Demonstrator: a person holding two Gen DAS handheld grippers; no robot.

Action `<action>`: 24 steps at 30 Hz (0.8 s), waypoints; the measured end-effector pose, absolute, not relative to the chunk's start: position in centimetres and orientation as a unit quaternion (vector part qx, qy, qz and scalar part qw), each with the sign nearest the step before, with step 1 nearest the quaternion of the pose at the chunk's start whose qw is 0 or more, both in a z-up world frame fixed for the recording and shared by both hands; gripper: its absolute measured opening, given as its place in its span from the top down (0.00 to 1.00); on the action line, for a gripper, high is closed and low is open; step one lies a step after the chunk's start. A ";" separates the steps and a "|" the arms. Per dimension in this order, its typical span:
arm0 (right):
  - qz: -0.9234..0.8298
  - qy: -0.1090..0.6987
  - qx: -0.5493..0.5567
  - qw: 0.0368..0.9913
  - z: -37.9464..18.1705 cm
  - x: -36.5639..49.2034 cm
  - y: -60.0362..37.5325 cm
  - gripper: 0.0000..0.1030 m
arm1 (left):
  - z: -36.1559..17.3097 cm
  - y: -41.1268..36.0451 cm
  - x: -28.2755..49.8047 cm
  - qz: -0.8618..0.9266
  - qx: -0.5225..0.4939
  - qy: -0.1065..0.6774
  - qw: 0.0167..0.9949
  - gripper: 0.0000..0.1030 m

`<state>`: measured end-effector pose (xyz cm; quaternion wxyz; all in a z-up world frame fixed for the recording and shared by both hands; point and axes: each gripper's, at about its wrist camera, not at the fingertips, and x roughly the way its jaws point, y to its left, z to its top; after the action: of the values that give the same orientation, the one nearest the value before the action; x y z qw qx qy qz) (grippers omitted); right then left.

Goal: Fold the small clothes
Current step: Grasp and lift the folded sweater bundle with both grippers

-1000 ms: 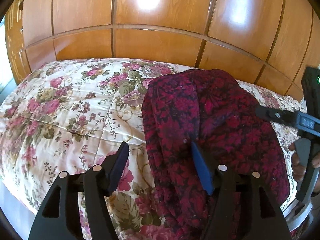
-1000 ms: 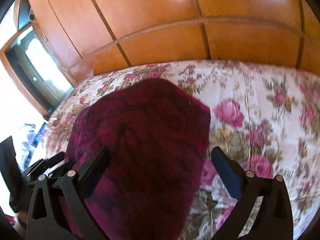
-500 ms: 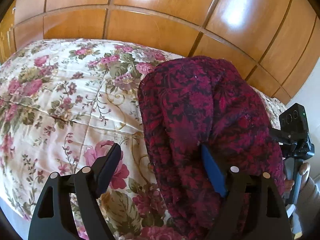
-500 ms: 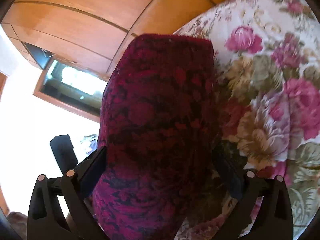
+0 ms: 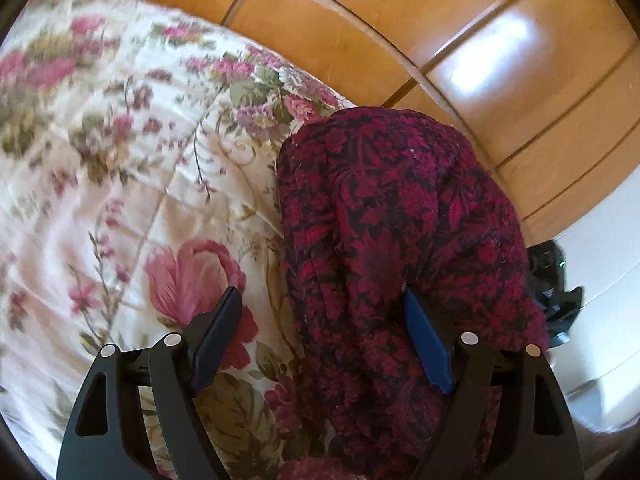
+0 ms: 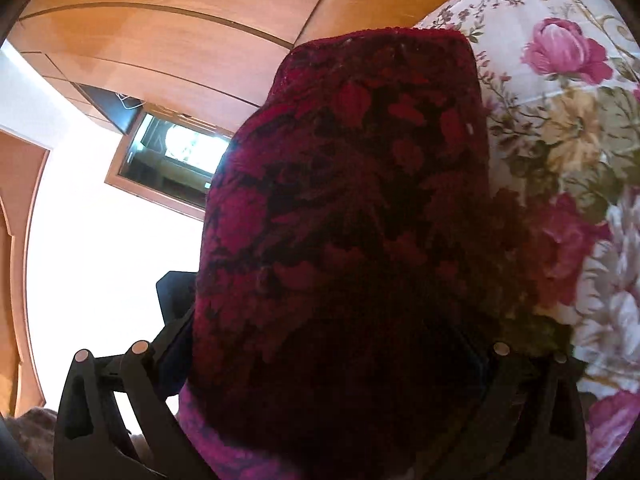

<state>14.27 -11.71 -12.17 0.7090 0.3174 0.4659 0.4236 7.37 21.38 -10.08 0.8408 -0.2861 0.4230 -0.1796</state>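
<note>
Between both spread, unclenched grippers bulges a nubby crimson-and-black floral knit garment, quilted rose-print bedspread at nine o'clock.

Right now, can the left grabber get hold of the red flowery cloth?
Probably yes. The left gripper is open, and the red cloth already lies between its fingers against the right fingertip; nothing blocks it.

Your right gripper now sits much closer over the garment, which fills most of its view and hides the fingertips. Your left gripper has swung right, so the bed slides leftward.
</note>
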 end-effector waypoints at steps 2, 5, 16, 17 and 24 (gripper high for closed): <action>0.415 0.472 0.308 0.715 -11.6 14.1 -11.5 0.02 | -10.3 21.4 7.3 -0.202 -0.307 0.417 0.831 0.31; 0.413 0.457 0.288 0.733 -9.5 12.9 -11.0 0.14 | -9.8 20.5 6.9 -0.227 -0.313 0.399 0.831 0.34; 0.378 0.332 0.282 0.817 -0.8 10.7 -20.9 0.22 | -2.7 9.0 13.7 -0.328 -0.265 0.366 0.830 0.38; 0.366 0.324 0.291 0.822 -0.7 10.8 -22.5 0.22 | -1.6 6.3 15.4 -0.347 -0.250 0.364 0.828 0.38; 0.215 0.283 0.372 0.857 -3.8 9.7 -37.2 0.23 | 1.0 -11.1 23.3 -0.421 -0.136 0.397 0.804 0.38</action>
<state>9.68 -37.23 -3.84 0.8574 0.3723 0.2828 0.2151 23.30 -11.14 1.03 0.8040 -0.1363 0.3968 -0.4213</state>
